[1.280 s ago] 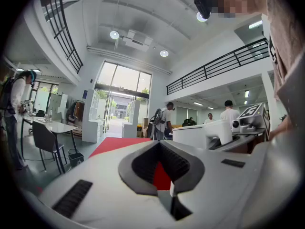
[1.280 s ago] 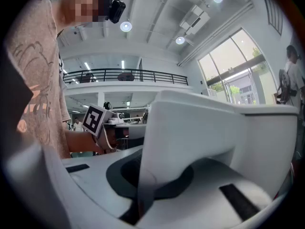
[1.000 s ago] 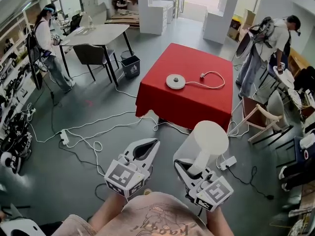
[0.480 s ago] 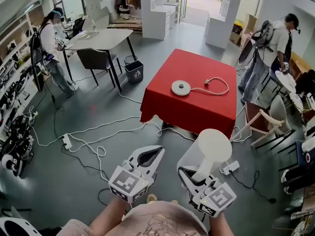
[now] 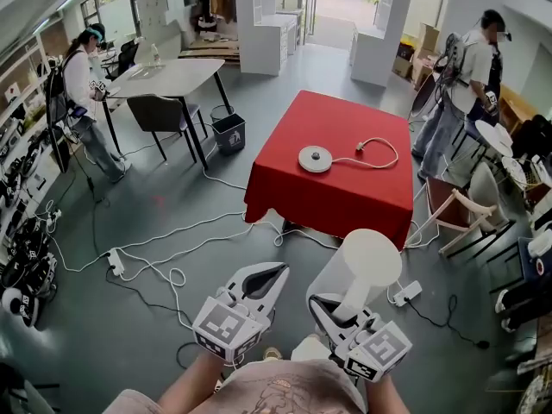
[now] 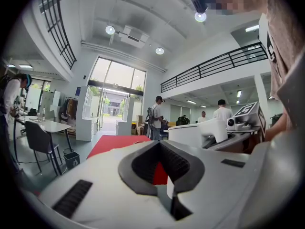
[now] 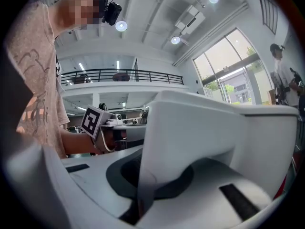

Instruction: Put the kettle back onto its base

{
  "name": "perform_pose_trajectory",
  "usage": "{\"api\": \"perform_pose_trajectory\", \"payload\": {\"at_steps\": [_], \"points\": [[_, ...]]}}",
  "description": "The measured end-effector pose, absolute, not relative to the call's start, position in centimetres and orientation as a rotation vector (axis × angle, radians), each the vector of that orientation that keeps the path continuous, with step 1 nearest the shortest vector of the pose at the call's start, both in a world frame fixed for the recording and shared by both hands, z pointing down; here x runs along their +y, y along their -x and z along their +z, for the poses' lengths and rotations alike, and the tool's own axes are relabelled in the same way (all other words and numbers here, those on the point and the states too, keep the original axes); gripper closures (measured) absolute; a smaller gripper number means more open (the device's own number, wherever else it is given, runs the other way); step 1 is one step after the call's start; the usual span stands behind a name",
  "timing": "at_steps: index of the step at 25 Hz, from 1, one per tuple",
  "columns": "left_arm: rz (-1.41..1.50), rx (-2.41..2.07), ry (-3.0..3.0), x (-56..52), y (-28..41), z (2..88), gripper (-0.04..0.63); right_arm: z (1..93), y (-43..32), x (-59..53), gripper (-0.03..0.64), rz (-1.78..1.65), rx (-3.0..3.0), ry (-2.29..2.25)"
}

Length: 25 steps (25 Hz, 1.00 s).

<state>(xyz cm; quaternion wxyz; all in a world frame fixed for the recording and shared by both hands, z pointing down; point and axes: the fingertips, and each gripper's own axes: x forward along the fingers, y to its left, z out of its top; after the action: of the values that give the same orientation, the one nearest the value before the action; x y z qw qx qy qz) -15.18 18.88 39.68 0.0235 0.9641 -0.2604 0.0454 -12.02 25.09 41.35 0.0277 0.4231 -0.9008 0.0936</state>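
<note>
L gripper (image 5: 272, 273): 1, low centre in head view, jaws together, nothing btwn them.
R gripper (image 5: 333, 307): 1, just beside the L one, clamped on the kettle's handle.
Kettle (image 5: 366, 261): 1, white, carried in the air over the grey floor, near side of the red bench, well apart from its base.
Power strip (image 5: 403, 291): 1, on floor just right of kettle.
Floor cables (image 5: 172, 231): several white leads, looped across the floor btwn the grippers and the red bench.
Red bench (image 5: 345, 201): 1, red cloth hanging over its sides.
Base (image 5: 315, 158): 1, round, white, on the bench top left of centre.
Cord (image 5: 373, 150): 1, loops right from base, lies on the cloth.
Wooden chair (image 5: 457, 218): 1, at bench's right corner.
Grey bin (image 5: 228, 132): 1, left of bench.
White bench (image 5: 172, 76): 1, far left, w/ dark chair (image 5: 159, 110) beside it.
People: 2 standing, one far left (image 5: 82, 76), one far right (image 5: 470, 76).
</note>
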Motion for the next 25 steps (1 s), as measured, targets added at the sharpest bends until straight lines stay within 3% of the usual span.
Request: {"api": "perform_pose_trajectory", "payload": {"at_steps": [25], "points": [[0.186,-0.752,-2.992,11.8,11.6,40.5,0.607,41.0,8.7,17.4,0.614,0.281,-2.783,-1.329]]}}
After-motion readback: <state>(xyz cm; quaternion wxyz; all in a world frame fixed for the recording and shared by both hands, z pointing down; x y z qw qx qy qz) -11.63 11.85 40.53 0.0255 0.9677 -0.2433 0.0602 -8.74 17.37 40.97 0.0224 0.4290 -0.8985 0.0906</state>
